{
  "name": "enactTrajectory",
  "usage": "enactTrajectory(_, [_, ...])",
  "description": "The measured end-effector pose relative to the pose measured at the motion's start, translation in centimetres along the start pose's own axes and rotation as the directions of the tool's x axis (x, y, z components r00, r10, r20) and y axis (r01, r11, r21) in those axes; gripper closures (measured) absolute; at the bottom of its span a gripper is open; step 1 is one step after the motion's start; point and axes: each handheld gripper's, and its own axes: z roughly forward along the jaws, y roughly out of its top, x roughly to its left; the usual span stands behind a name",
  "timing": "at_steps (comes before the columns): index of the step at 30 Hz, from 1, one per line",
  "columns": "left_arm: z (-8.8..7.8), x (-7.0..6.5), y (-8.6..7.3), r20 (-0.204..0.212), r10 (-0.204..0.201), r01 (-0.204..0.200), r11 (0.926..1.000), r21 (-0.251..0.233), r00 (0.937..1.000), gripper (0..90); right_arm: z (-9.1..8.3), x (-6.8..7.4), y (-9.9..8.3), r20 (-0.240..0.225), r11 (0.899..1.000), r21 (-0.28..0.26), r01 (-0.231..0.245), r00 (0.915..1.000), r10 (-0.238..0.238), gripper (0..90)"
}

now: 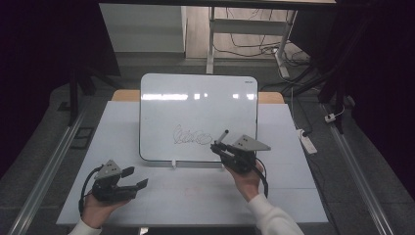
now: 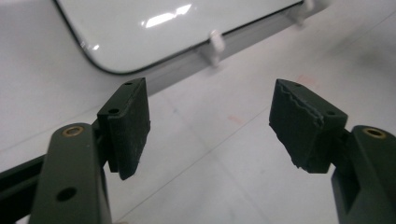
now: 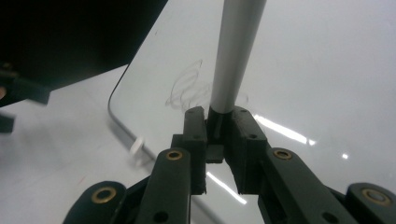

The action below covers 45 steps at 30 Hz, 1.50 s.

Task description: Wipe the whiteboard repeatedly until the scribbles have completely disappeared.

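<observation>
Item one, nearest you: left hand-held gripper (image 1: 139, 177), at about 7 o'clock on the table (image 1: 195, 196), jaws spread with nothing between them, pads (image 2: 128, 126) pointing toward the near left corner of the whiteboard (image 1: 161, 127). Risk: if you sweep it forward it could knock that corner or the small white clip (image 2: 215, 44) on the lower edge and shift the board under the pen. Item two: right hand-held gripper (image 1: 215, 146), at about 5 o'clock, clamped on the marker (image 3: 236, 51), which is pinched near its tail end and slants up toward 1 o'clock with its dark tip over the lower right of the board. Risk: the long grey barrel gives leverage, so pressing down hard could make it pivot or slip in the pads; you would lose the line or drop the marker. Item three: scribble (image 1: 192, 136), just left of the marker tip on the board's lower middle. Risk: dragging your gripper or sleeve (image 1: 274, 218) across it would probably smear the ink. Item four, farthest: glossy upper board surface; glare may hide faint strokes from you.
</observation>
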Motion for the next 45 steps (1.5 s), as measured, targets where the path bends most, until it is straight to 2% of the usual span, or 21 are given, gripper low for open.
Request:
enactTrajectory(5, [0.4,0.7,-0.8,-0.024,-0.007,0.007,0.9998,0.02,0.9997,27.4,6.3,-0.6,2.4,-0.033,1.0,0.009,0.029,0.999,-0.029,77.7])
enactTrajectory(8, [0.3,1.0,-1.0,-0.033,-0.014,0.015,0.9997,0.018,0.9994,27.0,9.5,-0.5,3.5,-0.022,0.997,0.023,0.069,0.9974,-0.068,77.8])
enactTrajectory(13, [0.1,1.6,-1.3,-0.045,-0.034,0.034,0.9994,0.009,0.9984,27.0,12.8,-0.1,4.4,-0.029,0.994,0.049,0.099,0.9948,-0.098,77.8])
enactTrajectory(15, [0.0,1.7,-1.4,-0.046,-0.041,0.041,0.9992,0.003,0.9981,26.9,13.5,0.8,3.9,-0.085,0.988,0.069,0.139,0.9875,-0.133,77.8])
enactTrajectory(18, [-0.1,2.0,-1.5,-0.044,-0.056,0.056,0.9985,-0.004,0.9975,26.9,13.6,1.2,4.0,-0.068,0.977,0.066,0.202,0.978,-0.197,77.8])
enactTrajectory(20, [-0.1,1.9,-1.5,-0.041,-0.055,0.055,0.9985,-0.001,0.9976,26.9,13.2,0.2,4.4,-0.015,0.989,0.033,0.142,0.9898,-0.142,77.8])
enactTrajectory(22, [0.0,1.8,-1.4,-0.038,-0.05,0.05,0.9987,0.003,0.998,26.8,13.2,0.2,4.1,-0.041,0.993,0.032,0.115,0.9927,-0.114,77.8])
enactTrajectory(24, [-0.1,1.8,-1.4,-0.046,-0.047,0.047,0.9989,-0.006,0.9978,26.7,13.8,1.5,3.3,-0.126,0.981,0.079,0.179,0.9776,-0.169,77.8])
enactTrajectory(25, [-0.1,1.8,-1.4,-0.046,-0.047,0.047,0.9989,-0.006,0.9978,26.7,13.9,1.9,3.2,-0.131,0.973,0.087,0.215,0.9704,-0.203,77.8])
enactTrajectory(26, [-0.2,1.8,-1.4,-0.054,-0.053,0.052,0.9985,-0.018,0.9971,26.7,13.8,1.8,3.4,-0.111,0.974,0.083,0.211,0.9732,-0.202,77.8])
enactTrajectory(29, [-0.2,1.8,-1.4,-0.054,-0.065,0.064,0.9977,-0.025,0.9964,26.7,12.9,0.0,4.1,-0.014,0.993,0.024,0.112,0.9937,-0.112,77.8])
enactTrajectory(31, [-0.2,1.9,-1.4,-0.05,-0.069,0.068,0.9973,-0.027,0.9964,26.6,12.9,0.2,3.9,-0.031,0.993,0.039,0.114,0.9931,-0.113,77.8])
enactTrajectory(33, [-0.1,2.0,-1.4,-0.047,-0.079,0.078,0.9966,-0.028,0.9958,26.6,13.3,1.4,3.2,-0.103,0.979,0.084,0.186,0.9788,-0.178,77.8])
enactTrajectory(34, [-0.1,2.0,-1.4,-0.047,-0.077,0.076,0.9968,-0.026,0.9959,26.6,13.3,1.6,3.3,-0.098,0.971,0.091,0.219,0.9727,-0.21,77.8])
enactTrajectory(36, [0.0,2.0,-1.4,-0.05,-0.075,0.074,0.997,-0.024,0.9959,26.6,13.0,0.6,3.8,-0.036,0.985,0.051,0.165,0.9859,-0.164,77.8])
enactTrajectory(38, [-0.1,1.9,-1.4,-0.05,-0.076,0.075,0.9969,-0.024,0.9959,26.6,12.9,0.1,3.8,-0.031,0.993,0.028,0.115,0.993,-0.114,77.8])
enactTrajectory(39, [-0.1,1.9,-1.4,-0.051,-0.076,0.075,0.9968,-0.025,0.9958,26.6,13.1,0.7,3.5,-0.056,0.989,0.054,0.141,0.9888,-0.138,77.8])
enactTrajectory(41, [-0.1,1.9,-1.4,-0.049,-0.079,0.077,0.9967,-0.026,0.9957,26.6,13.3,1.9,3.1,-0.084,0.966,0.087,0.242,0.9684,-0.235,77.8])
enactTrajectory(42, [-0.1,2.0,-1.4,-0.048,-0.08,0.079,0.9966,-0.024,0.9956,26.6,13.1,1.6,3.3,-0.067,0.969,0.082,0.235,0.9709,-0.23,77.8])
enactTrajectory(44, [-0.1,2.0,-1.5,-0.049,-0.08,0.079,0.9966,-0.023,0.9956,26.6,12.7,0.1,3.7,-0.024,0.992,0.033,0.121,0.9925,-0.12,77.8])
enactTrajectory(45, [-0.1,2.0,-1.5,-0.049,-0.08,0.079,0.9966,-0.024,0.9956,26.6,12.7,0.0,3.6,-0.033,0.995,0.029,0.099,0.9947,-0.098,77.8])
